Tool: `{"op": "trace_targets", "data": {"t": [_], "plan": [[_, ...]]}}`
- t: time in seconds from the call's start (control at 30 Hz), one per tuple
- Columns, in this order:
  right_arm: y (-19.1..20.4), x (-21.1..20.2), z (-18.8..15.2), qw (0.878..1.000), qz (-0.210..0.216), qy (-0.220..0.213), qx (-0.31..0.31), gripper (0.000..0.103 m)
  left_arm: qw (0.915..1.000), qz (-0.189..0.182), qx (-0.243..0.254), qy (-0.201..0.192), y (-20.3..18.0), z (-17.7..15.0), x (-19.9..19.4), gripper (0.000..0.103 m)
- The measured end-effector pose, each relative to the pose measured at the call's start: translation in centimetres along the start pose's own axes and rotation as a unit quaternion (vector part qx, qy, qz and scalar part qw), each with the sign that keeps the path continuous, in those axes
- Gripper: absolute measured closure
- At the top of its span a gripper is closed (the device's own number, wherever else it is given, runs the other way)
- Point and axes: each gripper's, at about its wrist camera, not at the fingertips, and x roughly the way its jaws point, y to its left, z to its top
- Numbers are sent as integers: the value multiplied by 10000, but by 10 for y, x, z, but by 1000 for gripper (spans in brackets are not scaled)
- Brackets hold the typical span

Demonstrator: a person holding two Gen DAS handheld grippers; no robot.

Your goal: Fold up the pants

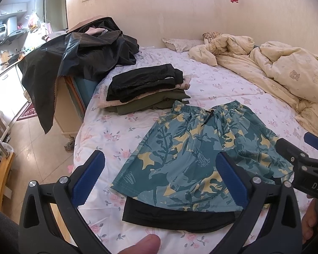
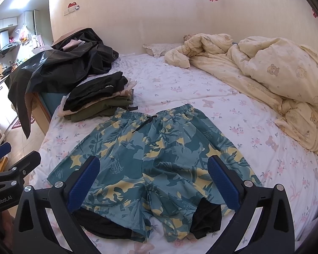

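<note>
A pair of teal shorts printed with yellow and dark-green leaves [image 2: 154, 158] lies spread flat on the bed with the white, pink-flowered sheet [image 2: 254, 127]. The elastic waistband, with its black drawstring, is on the side away from the cameras, and the two leg openings point toward them. A black inner lining [image 2: 205, 218] sticks out from under both leg hems.

The left claw [image 1: 160, 182] hangs above the near left leg of the shorts with its blue-padded fingers [image 1: 89, 180] spread wide, and nothing is between them. The right claw [image 2: 152, 184] hangs over the crotch and leg hems of the shorts, equally wide open and also empty. In the left wrist view the right claw's black frame shows just past the right leg of the shorts; a fingertip of the person shows at the bottom edge there.

Just beyond the waistband's left end sits a stack of folded black, pink and olive clothes [image 2: 99, 99], touching or nearly touching the shorts. Farther left of the shorts, a heap of shiny black fabric [image 2: 59, 63] drapes over a cabinet beside the bed. Well to the right of the shorts lies a crumpled cream duvet with a bear print [image 2: 275, 78].
</note>
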Motion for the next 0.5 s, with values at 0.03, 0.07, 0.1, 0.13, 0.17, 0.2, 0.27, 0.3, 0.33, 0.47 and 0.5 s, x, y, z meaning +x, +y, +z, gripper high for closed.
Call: {"op": "trace_targets", "data": {"t": [0.03,0.07,0.1,0.13,0.17,0.2,0.27,0.3,0.33,0.47,0.5], "plan": [[0,0,0,10000,-3,-5,-3,0,10000,4,2,1,0,0,0,0],[1,1,1,10000,2,-5,-5,0,10000,4,0,-3,0,0,0,0],[0,1,1,10000,11,7,-3,0,10000,3,0,-5,0,0,0,0],[0,0,1,10000,8,8,5,0,10000,6,0,-5,0,0,0,0],[0,0,0,10000,6,5,9,0,10000,11,0,-7,0,0,0,0],[0,0,0,10000,7,6,8,0,10000,8,0,-5,0,0,0,0],[0,0,0,10000,7,4,8,0,10000,4,-3,-4,0,0,0,0],[0,0,0,10000,5,5,9,0,10000,5,-2,-3,0,0,0,0],[1,1,0,10000,10,10,13,0,10000,7,4,-4,0,0,0,0],[0,0,-4,10000,20,10,44,0,10000,23,5,-8,0,1,-1,0],[0,0,-4,10000,33,23,35,0,10000,24,2,-7,1,1,-1,0]]}}
